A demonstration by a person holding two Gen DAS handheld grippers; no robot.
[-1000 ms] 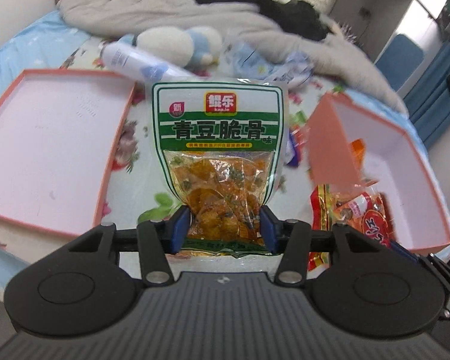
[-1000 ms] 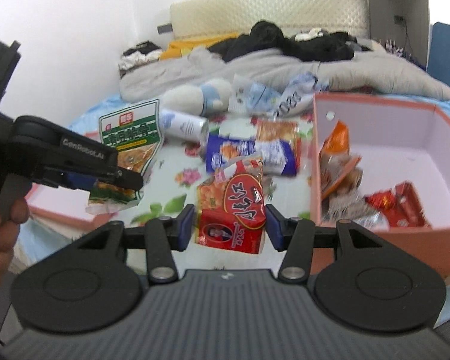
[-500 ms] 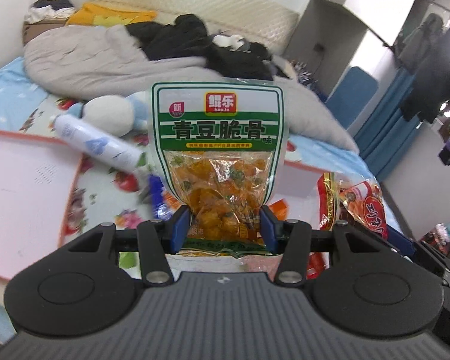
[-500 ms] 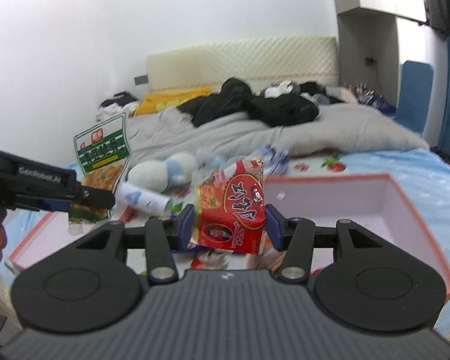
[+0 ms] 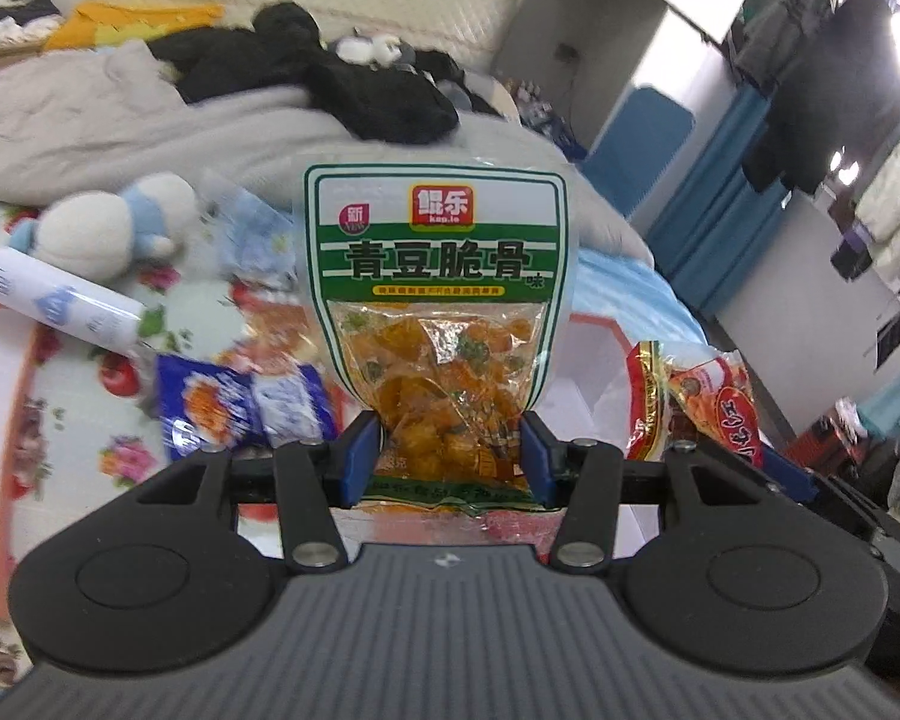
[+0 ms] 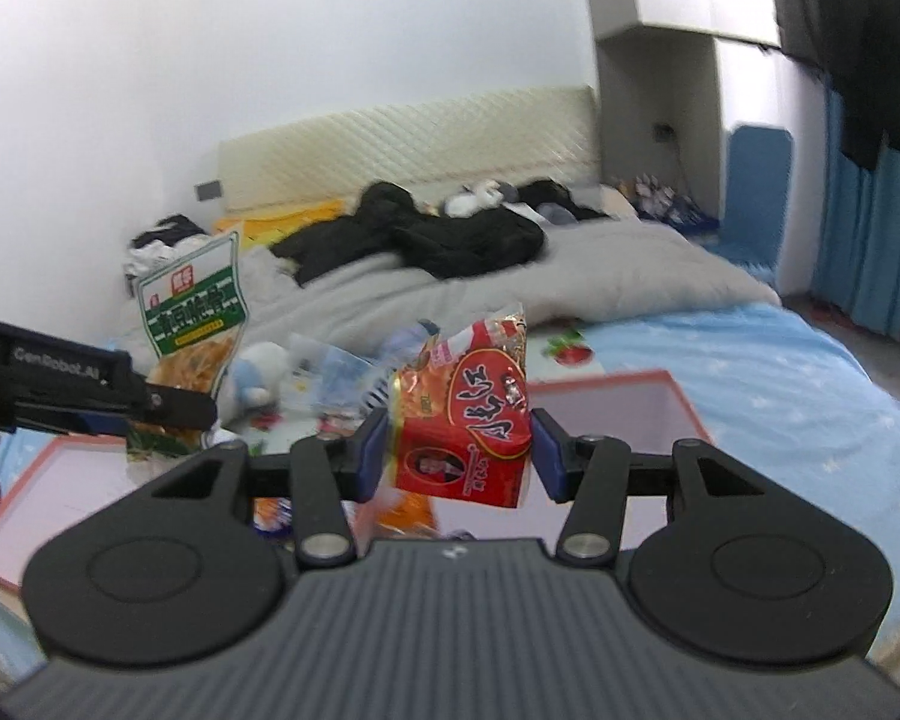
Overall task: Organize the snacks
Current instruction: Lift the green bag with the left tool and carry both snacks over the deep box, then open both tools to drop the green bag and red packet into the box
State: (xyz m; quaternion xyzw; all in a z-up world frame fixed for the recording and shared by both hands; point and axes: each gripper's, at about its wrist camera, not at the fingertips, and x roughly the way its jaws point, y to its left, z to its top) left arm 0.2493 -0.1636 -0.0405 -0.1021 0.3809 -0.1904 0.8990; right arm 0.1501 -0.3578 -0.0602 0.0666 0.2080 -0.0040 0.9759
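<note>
The left gripper [image 5: 443, 461] is clamped on the lower part of a green-and-white plastic snack pouch with orange pieces showing through its clear window [image 5: 437, 306], which stands upright above the blue finger pads [image 5: 357, 459], raised over the floral bedsheet [image 5: 60, 408]. The right gripper [image 6: 459, 455] is closed on a red foil snack packet [image 6: 465, 420], pinched at its sides and tilted slightly, held above the pink open cardboard box [image 6: 642, 405].

Green-and-white striped snack pouch [image 5: 438, 276] (orange pieces inside), red packet [image 6: 471, 414], floral bedsheet [image 5: 78, 414].
</note>
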